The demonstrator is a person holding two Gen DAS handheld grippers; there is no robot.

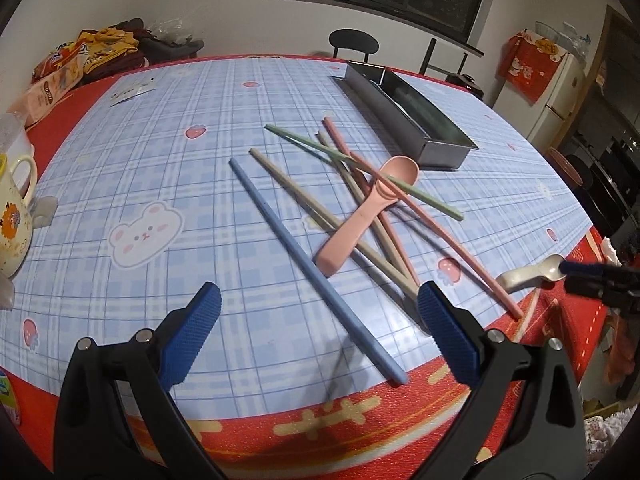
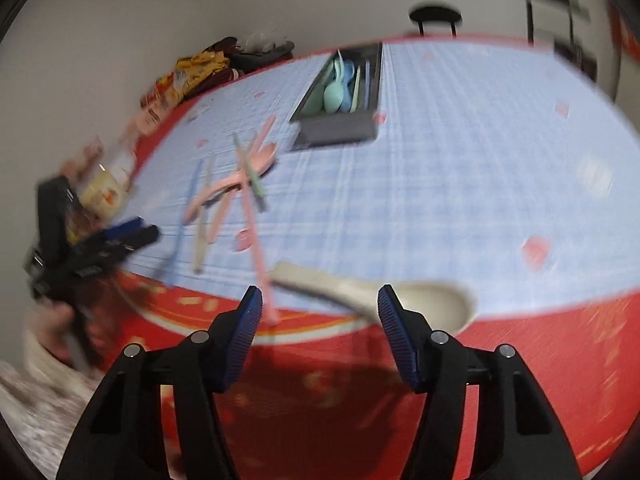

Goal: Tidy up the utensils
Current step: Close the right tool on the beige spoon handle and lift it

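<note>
Risk of knocking the cream spoon [image 2: 372,294] off the table's [image 2: 460,184] near edge: right gripper [image 2: 318,300] half-open around it, not gripping; left gripper [image 1: 318,306] open, empty.

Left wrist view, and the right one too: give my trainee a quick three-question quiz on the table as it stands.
1. True or false: the pink spoon lies inside the metal tray.
2. Which chopstick lies apart from the pile, nearest the left gripper? A) green B) blue C) pink
3. What lies just ahead of the right gripper?

Key: 1 false, it rests on the crossed chopsticks. 2 B, the blue chopstick. 3 the cream spoon, not yet gripped.
</note>
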